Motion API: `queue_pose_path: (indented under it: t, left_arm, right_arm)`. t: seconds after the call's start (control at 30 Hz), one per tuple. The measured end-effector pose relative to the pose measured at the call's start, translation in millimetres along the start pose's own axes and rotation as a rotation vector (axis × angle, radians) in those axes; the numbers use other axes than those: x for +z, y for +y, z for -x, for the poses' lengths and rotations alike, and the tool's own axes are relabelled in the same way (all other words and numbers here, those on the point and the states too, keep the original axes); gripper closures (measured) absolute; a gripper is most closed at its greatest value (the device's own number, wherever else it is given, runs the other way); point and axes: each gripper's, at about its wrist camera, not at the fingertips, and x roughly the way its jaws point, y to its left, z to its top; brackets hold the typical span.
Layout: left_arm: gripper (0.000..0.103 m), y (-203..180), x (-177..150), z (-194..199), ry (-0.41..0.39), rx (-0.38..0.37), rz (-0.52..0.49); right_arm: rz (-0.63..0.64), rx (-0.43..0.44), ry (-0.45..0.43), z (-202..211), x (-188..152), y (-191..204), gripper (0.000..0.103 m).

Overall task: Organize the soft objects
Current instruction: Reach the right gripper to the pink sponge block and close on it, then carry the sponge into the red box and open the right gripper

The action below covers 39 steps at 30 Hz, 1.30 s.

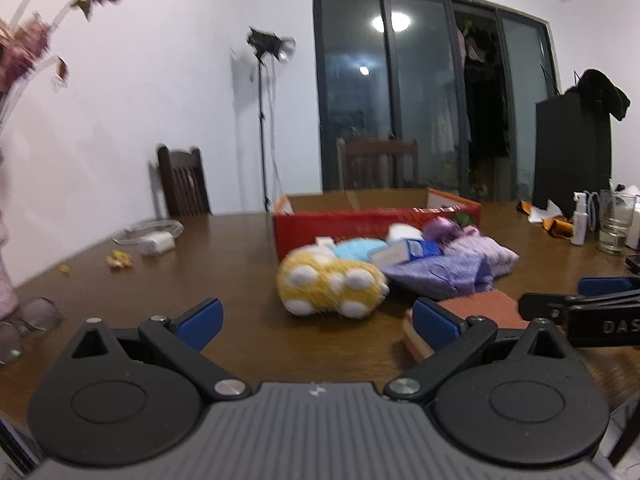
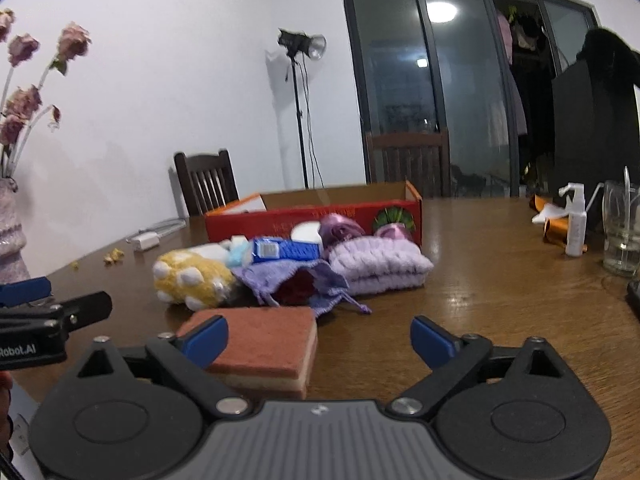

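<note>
A pile of soft things lies on the wooden table in front of a red cardboard box. It holds a yellow plush paw with white pads, a folded lilac knit, a lilac drawstring pouch and a blue and white pack. A brown sponge lies nearest. My left gripper is open, short of the paw. My right gripper is open, with the sponge's right end between its fingers and clear of its right pad.
A glass, a white spray bottle and orange wrappers stand at the right. A white charger with cable and crumbs lie at the left. A vase of dried roses is at the far left. Chairs stand behind the table.
</note>
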Motion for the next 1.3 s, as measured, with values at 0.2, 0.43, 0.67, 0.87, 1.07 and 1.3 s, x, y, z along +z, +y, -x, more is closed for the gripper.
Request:
queue_pose_path:
  t: [0.2, 0.43, 0.67, 0.87, 1.07, 1.3]
  left_arm:
    - [0.038, -2.2, 8.3, -33.3, 0.147, -0.199, 0.110]
    - [0.048, -1.9, 7.7, -72.0, 0.267, -0.327, 0.207]
    - [0.071, 1.9, 8.4, -77.5, 0.289, -0.414, 0.284]
    - [0.071, 5.6, 43.2, -72.1, 0.152, -0.460, 0.284]
    - [0.071, 0.7, 137.6, -149.6, 0.031, -0.525, 0.226]
    - [0.071, -14.4, 208.6, -353.0, 0.242, -0.562, 0.330]
  right_arm:
    - [-0.093, 0.070, 0.103, -25.2, 6.0, -12.7, 0.040]
    - [-0.153, 0.138, 0.149, -49.6, 11.4, -19.9, 0.040]
    - [-0.256, 0.280, 0.208, -60.9, 11.5, -32.3, 0.059]
    - [-0.215, 0.281, 0.154, -47.4, 35.5, -24.6, 0.060]
    - [-0.149, 0.247, -0.002, -79.3, 138.1, -39.1, 0.061]
    - [-0.164, 0.146, 0.078, -244.4, 230.6, -94.0, 0.061]
